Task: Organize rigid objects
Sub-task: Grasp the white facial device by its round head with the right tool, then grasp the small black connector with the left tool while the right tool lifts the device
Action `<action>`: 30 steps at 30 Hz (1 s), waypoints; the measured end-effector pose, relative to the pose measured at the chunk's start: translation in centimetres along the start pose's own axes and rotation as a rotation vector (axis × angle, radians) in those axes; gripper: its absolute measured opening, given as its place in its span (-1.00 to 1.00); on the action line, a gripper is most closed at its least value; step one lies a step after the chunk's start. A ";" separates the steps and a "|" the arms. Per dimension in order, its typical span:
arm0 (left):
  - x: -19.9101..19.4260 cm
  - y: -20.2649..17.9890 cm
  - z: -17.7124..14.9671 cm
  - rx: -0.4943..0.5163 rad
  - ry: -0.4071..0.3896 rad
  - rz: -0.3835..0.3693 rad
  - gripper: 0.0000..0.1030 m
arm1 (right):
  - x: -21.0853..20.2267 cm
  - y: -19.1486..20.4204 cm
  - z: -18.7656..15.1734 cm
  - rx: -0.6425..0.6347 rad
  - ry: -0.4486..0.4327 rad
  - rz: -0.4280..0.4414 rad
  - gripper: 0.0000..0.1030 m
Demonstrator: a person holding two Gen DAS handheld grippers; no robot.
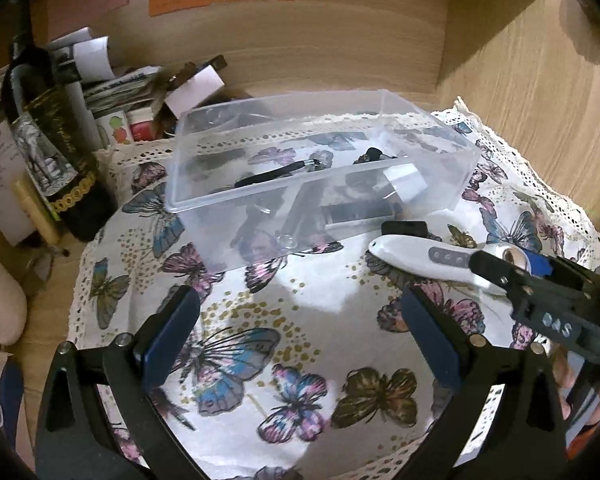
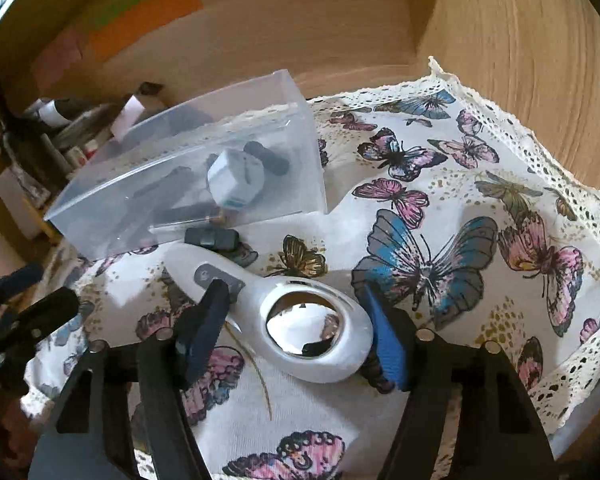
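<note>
on butterfly cloth (image 2: 440, 184): right claw (image 2: 296, 344) clamps white magnifier (image 2: 300, 320); left claw (image 1: 300, 344) released; "das" on finger.

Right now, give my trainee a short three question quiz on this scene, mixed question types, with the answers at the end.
1. True or false: the left gripper holds the white handheld magnifier.
2. Multiple choice: where does the small black block lie? A) inside the clear plastic box B) on the butterfly cloth beside the box C) between the left jaws
3. Fill in: the right gripper has its jaws on either side of the magnifier's ____ end.

Key: 1 false, its jaws are open and empty; 2 B; 3 lens.
</note>
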State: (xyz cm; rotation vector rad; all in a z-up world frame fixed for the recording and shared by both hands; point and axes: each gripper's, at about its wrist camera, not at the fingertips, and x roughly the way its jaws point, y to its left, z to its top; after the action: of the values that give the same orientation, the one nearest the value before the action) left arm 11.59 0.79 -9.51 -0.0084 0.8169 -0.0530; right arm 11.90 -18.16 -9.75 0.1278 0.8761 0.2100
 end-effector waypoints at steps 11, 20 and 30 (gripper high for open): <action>4.2 -5.4 2.5 0.012 0.091 -0.023 0.99 | -3.3 -4.8 -0.8 -0.102 -0.024 -0.029 0.04; 8.7 -8.7 3.9 -0.007 0.174 0.022 0.68 | -3.5 -8.2 0.4 -0.072 -0.083 -0.058 0.03; 8.0 -8.5 3.8 -0.023 0.158 0.007 -0.16 | -2.4 -9.0 1.1 -0.049 -0.074 0.015 0.01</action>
State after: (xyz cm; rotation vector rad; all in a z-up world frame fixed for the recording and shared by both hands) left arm 19.42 -8.12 -12.51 -0.0235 0.9755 -0.0383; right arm 12.47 -27.46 -9.00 0.0965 0.7960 0.2392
